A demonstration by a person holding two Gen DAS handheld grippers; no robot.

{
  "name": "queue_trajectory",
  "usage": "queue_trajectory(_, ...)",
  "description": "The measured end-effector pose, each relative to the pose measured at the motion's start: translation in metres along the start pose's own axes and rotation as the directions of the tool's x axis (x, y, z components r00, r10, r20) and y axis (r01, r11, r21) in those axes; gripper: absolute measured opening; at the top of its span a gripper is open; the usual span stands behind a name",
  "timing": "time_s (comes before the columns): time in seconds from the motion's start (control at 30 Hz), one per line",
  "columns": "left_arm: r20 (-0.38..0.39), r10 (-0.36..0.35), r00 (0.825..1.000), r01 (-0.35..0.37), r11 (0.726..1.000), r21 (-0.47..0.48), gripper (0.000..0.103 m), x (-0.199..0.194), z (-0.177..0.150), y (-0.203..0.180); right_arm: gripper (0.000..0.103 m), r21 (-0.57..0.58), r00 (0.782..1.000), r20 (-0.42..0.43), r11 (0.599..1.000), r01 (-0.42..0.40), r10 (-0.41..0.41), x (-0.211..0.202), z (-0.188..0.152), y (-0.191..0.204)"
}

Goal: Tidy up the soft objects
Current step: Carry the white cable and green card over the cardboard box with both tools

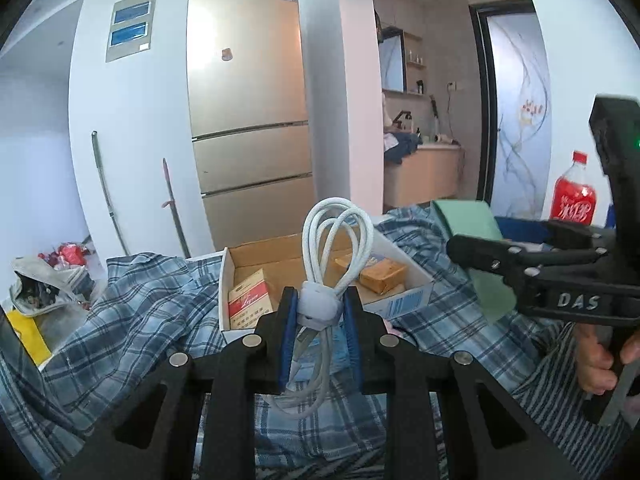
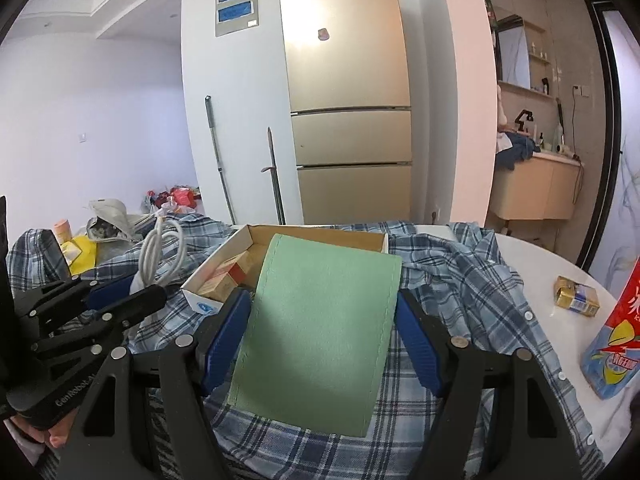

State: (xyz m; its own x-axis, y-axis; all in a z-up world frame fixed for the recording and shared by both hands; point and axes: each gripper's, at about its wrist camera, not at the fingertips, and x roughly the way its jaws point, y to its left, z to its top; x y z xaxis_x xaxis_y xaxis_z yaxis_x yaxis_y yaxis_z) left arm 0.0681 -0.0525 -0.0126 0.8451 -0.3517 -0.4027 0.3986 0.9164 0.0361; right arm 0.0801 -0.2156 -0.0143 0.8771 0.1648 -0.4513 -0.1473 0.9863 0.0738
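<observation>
**Cable in my left jaws, green cloth in my right**

My left gripper point(image 1: 319, 312) is clamped on the strap of the coiled white cable point(image 1: 334, 240), held above the plaid shirt point(image 1: 120, 320) before the cardboard box point(image 1: 400, 304). My right gripper point(image 2: 324, 328) squeezes the green cloth point(image 2: 320, 328) over the same shirt; its side reads "DAS".

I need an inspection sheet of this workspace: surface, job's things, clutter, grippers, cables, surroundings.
Surface: white table, mostly under a blue plaid shirt.
Job's things: green cloth; coiled white cable; open cardboard box holding small packets.
Clutter: red soda bottle, snack bag, gold packet.
Grippers: left gripper shut on the cable's strap; right gripper shut on the cloth.
Cables: only the held one.
Surroundings: gold fridge, two poles against the wall, bags on the floor.
</observation>
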Motion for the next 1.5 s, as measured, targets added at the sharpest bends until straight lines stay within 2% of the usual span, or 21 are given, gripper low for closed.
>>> queue_trajectory(0.23,0.031,0.028,0.999,-0.028,0.999,-0.02,0.024,-0.012,0.009,0.001,0.072,-0.007,0.999,0.011,0.999,0.045,-0.045,-0.001,0.001,-0.003)
queue_trajectory(0.33,0.042,0.037,0.998,-0.036,0.999,-0.031,0.024,-0.014,0.02,0.001,0.072,-0.015,0.998,0.042,0.999,0.047,-0.047,-0.011,0.011,-0.003)
queue_trajectory(0.47,0.074,0.063,0.995,-0.061,0.998,-0.026,0.024,-0.017,0.039,0.001,0.072,-0.028,0.996,0.071,0.998,0.06,-0.058,-0.021,0.031,-0.003)
queue_trajectory(0.53,0.11,0.092,0.99,-0.091,0.996,-0.013,0.024,-0.02,0.052,0.002,0.072,-0.046,0.995,0.083,0.997,0.06,-0.056,-0.024,0.043,-0.004)
queue_trajectory(0.73,0.177,0.124,0.976,-0.121,0.992,-0.031,0.024,-0.028,0.099,0.01,0.072,-0.081,0.985,0.149,0.992,0.095,-0.082,-0.033,0.086,-0.003)
queue_trajectory(0.8,0.151,0.111,0.982,-0.11,0.994,-0.016,0.024,-0.023,0.116,0.01,0.072,-0.082,0.984,0.163,0.993,0.086,-0.072,-0.032,0.1,-0.001)
queue_trajectory(0.9,0.114,0.114,0.987,-0.108,0.993,-0.055,0.024,-0.019,0.142,0.016,0.072,-0.076,0.987,0.141,0.994,0.084,-0.073,-0.022,0.121,-0.002)
queue_trajectory(1.0,0.107,0.129,0.986,-0.123,0.99,-0.063,0.024,-0.011,0.156,0.021,0.072,-0.001,0.991,0.129,0.999,0.033,-0.033,-0.01,0.141,-0.011)
queue_trajectory(1.07,0.098,0.118,0.988,-0.111,0.991,-0.071,0.024,-0.003,0.161,0.023,0.072,-0.004,0.989,0.14,0.999,0.052,-0.051,-0.005,0.15,-0.01)
queue_trajectory(1.17,0.075,0.107,0.991,-0.1,0.99,-0.098,0.024,0.01,0.158,0.029,0.072,-0.022,0.985,0.158,0.997,0.07,-0.066,0.002,0.152,-0.005)
queue_trajectory(1.23,0.055,0.109,0.993,-0.102,0.989,-0.11,0.024,0.021,0.15,0.033,0.072,-0.008,0.985,0.16,0.998,0.062,-0.06,0.009,0.146,-0.004)
queue_trajectory(1.3,0.025,0.119,0.993,-0.115,0.986,-0.118,0.024,0.034,0.141,0.039,0.072,-0.025,0.983,0.163,0.996,0.088,-0.083,0.015,0.135,0.0)
queue_trajectory(1.37,-0.023,0.126,0.992,-0.128,0.984,-0.126,0.024,0.05,0.131,0.046,0.072,-0.044,0.99,0.127,0.997,0.063,-0.057,0.026,0.126,0.002)
queue_trajectory(1.5,-0.096,0.137,0.986,-0.148,0.981,-0.127,0.024,0.078,0.119,0.059,0.072,0.004,0.998,0.051,0.999,0.048,-0.048,0.054,0.114,-0.008)
